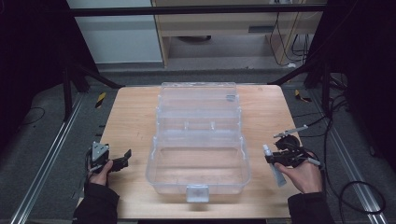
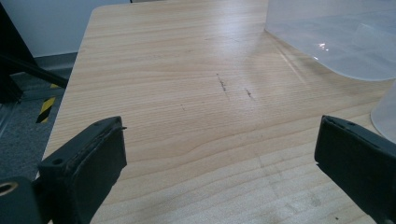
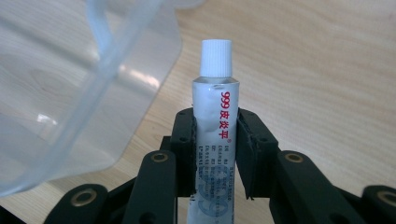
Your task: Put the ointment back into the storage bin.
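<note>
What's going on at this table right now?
A person sits at a wooden table with a hand-held gripper in each hand. The right hand-held gripper is clamped on a small white ointment tube with a white cap and red lettering, held just right of a clear plastic storage box that stands open in the middle of the table. The left hand-held gripper is open with nothing in it, to the left of the box. The box looks empty.
</note>
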Action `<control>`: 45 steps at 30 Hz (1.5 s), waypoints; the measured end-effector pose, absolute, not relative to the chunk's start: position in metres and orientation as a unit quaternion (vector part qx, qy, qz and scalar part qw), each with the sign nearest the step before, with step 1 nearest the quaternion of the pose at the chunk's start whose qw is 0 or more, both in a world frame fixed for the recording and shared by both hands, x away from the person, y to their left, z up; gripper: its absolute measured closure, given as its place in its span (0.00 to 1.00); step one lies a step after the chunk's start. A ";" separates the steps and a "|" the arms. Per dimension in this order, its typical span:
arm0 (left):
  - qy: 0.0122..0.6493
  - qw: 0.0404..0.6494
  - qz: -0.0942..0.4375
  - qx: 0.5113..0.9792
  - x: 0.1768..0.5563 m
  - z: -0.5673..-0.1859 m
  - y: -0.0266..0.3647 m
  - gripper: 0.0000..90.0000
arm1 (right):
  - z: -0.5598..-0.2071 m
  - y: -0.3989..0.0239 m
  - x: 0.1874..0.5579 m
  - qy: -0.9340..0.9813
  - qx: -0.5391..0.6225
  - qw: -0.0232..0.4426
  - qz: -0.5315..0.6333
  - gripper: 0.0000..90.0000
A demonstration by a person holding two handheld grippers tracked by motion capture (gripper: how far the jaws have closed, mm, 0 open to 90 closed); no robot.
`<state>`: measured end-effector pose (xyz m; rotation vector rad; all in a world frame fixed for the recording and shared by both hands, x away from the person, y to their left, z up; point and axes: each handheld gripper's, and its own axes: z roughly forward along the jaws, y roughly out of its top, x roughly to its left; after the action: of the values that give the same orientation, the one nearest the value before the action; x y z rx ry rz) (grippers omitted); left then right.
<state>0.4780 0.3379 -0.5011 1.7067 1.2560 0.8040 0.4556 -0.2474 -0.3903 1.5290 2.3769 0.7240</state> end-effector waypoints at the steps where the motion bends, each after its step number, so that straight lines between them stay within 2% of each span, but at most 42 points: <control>1: 0.502 0.424 0.321 0.682 0.478 -0.501 0.338 0.02 | -0.386 -0.246 0.456 0.810 0.516 0.114 0.252 0.78; 10: 0.502 0.425 0.320 0.682 0.478 -0.501 0.338 0.02 | -0.357 -0.242 0.455 0.823 0.468 0.131 0.293 0.78; 18: 0.503 0.426 0.320 0.681 0.478 -0.501 0.338 0.02 | -0.341 -0.230 0.458 0.849 0.416 0.129 0.298 0.78; 33: 0.503 0.427 0.318 0.681 0.478 -0.501 0.338 0.02 | -0.312 -0.194 0.465 0.915 0.263 0.099 0.291 0.78; 45: 0.503 0.427 0.318 0.681 0.478 -0.501 0.338 0.02 | -0.300 -0.157 0.468 0.940 0.186 0.081 0.274 0.78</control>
<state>0.4783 0.3384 -0.5011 1.7019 1.2568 0.7954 0.4678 -0.1572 -0.2999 0.5568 2.8090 0.8191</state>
